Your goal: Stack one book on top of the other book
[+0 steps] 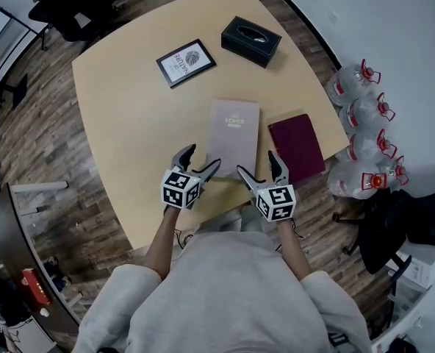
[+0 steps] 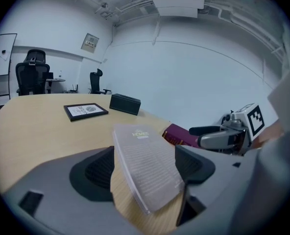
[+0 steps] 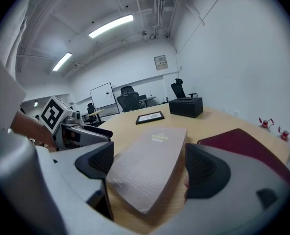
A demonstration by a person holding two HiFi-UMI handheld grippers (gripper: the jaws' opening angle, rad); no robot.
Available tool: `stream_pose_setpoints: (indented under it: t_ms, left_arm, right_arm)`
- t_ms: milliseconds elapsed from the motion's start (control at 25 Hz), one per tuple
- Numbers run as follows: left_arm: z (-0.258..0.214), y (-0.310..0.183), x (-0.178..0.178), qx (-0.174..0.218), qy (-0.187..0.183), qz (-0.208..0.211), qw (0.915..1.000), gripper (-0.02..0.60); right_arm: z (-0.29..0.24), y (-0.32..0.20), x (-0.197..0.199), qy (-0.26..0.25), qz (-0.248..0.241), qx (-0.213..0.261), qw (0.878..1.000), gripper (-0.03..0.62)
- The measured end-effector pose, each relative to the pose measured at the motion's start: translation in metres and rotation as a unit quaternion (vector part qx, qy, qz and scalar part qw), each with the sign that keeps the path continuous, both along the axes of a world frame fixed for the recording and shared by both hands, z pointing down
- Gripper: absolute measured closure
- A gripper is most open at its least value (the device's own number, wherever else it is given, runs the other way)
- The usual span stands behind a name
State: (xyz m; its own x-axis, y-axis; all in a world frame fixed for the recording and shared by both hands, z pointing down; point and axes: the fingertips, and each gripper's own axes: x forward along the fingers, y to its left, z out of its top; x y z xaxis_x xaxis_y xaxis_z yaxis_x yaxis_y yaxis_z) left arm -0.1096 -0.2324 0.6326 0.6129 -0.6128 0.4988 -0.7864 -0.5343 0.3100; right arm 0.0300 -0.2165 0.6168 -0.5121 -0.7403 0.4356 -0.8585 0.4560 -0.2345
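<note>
Head view: my left tool (image 1: 203, 156) and right tool (image 1: 256, 162) sit wide open, empty, just beside the grey book (image 1: 234, 134).

Surface (image 1: 122, 116): light wood, rounded corners. Framed picture (image 1: 186, 62) lies flat on it, well ahead of the left tool (image 1: 203, 155). Black tissue box (image 1: 250, 40) stands farther ahead, roughly in line with the right tool (image 1: 256, 162). Several clear water jugs (image 1: 363, 114) with red caps sit on the plank floor (image 1: 41, 138), right of the right tool. Black office chairs (image 1: 63, 6) stand far ahead-left.
</note>
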Motion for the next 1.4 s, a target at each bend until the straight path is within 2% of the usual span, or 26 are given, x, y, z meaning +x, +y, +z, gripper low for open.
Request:
stream_pose_setpoints:
  t_ms: [160, 480, 1400]
  left_arm:
    - [0.012, -0.003, 0.002, -0.017, 0.004, 0.003, 0.9998, 0.196]
    - [0.040, -0.004, 0.012, -0.057, 0.001, 0.025, 0.9981, 0.196]
    - [0.068, -0.005, 0.034, -0.100, 0.005, 0.059, 0.9932, 0.196]
  right_arm:
    - [0.018, -0.009, -0.003, -0.010, -0.002, -0.032, 0.999, 0.149]
    - [0.055, -0.028, -0.006, 0.001, -0.003, -0.079, 0.997, 0.151]
    - [0.094, -0.054, -0.020, 0.024, -0.033, -0.155, 0.987, 0.152]
